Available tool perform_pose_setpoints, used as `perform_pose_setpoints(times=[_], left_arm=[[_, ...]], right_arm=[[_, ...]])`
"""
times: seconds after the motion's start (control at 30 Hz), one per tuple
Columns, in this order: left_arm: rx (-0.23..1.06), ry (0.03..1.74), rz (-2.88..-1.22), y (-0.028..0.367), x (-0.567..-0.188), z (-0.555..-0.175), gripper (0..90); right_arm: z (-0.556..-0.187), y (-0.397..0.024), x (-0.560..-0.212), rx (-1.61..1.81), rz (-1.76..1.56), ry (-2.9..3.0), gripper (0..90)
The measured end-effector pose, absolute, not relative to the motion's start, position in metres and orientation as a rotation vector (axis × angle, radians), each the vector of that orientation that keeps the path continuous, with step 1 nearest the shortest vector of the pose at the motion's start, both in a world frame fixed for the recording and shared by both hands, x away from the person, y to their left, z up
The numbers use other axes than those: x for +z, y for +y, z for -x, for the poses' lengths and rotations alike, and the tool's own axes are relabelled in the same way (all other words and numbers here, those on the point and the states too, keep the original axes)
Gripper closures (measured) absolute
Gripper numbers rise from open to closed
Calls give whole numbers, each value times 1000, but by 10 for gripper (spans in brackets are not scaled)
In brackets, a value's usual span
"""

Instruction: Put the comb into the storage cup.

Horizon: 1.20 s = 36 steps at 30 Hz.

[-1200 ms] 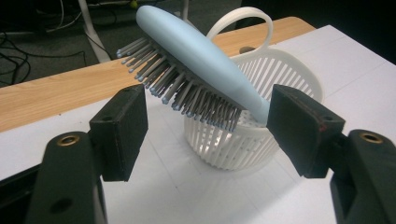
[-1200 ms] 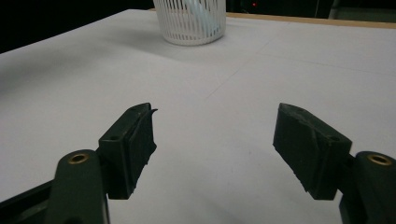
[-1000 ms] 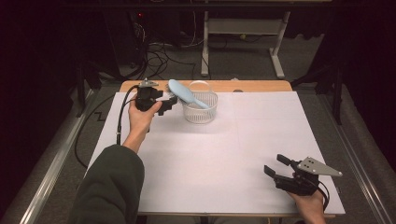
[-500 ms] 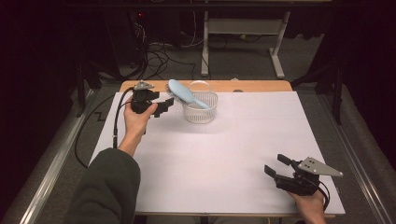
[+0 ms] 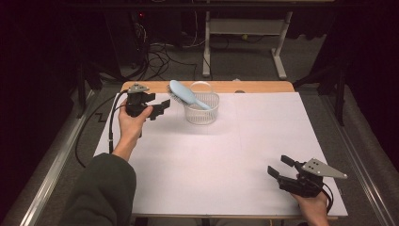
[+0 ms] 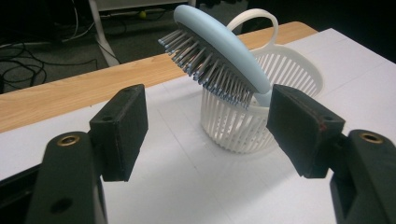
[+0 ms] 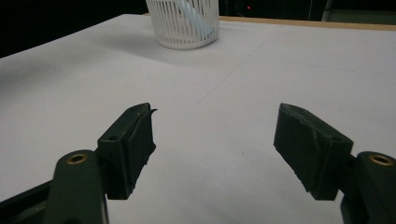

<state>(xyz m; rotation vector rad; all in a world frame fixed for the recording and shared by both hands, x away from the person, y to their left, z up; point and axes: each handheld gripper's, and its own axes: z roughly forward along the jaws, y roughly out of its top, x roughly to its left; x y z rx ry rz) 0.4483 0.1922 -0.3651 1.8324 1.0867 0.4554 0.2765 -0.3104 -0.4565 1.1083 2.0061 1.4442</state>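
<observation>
brush: no lettering or brand to read
basket: plain white ribs, no label
worktop: blank white sheet, no print or numbers
left tool: black pads, no markings
right tool: black pads, no markings

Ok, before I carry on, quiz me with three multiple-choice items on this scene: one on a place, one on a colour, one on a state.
1. Where is the hairbrush?
A. flat on the white sheet
B. propped in the white basket
C. in the right gripper

2. What colour is the hairbrush's back?
A. light blue
B. red
C. black

3. How do the jaws of the left gripper stand?
A. shut on the basket
B. shut on the brush
C. open, holding nothing

Answers: 1 B, its handle sits down in the basket and its head juts over the rim. 2 A, the left gripper view shows a pale blue back. 3 C, both pads stand apart with bare table between them.
</observation>
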Motion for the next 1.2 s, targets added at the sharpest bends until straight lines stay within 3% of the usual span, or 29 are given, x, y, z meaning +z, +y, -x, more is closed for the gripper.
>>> perform_pose_setpoints(times=[1.2], left_arm=[[477, 1057, -1815, 205, -361, -431, 301]], right_arm=[[-277, -310, -456, 1435, -1113, 2003, 293]])
